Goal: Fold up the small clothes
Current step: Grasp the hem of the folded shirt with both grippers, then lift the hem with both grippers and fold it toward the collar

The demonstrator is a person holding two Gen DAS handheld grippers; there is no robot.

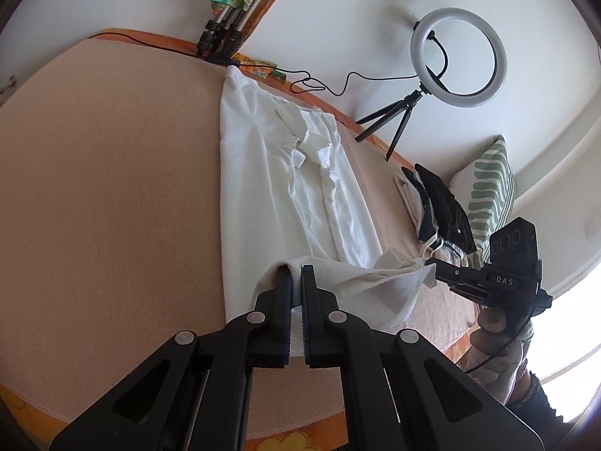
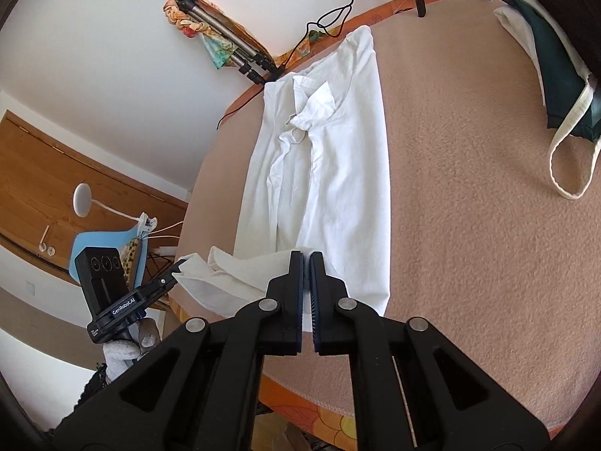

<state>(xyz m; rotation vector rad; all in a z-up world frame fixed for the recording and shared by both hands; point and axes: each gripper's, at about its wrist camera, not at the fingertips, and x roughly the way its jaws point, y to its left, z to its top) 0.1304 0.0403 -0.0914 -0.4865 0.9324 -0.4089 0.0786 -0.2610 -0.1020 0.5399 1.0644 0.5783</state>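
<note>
Both grippers, left (image 1: pixel 296 274) and right (image 2: pixel 306 259), pinch the shirt (image 2: pixel 330 158) hem's 2 corners, apparently firmly; lift evenly and fold toward the collar.

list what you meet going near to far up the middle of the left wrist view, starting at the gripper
left gripper shut on the hem of the white shirt → the shirt's rumpled collar → folded tripod legs at the far edge of the pink cover → white wall
</note>
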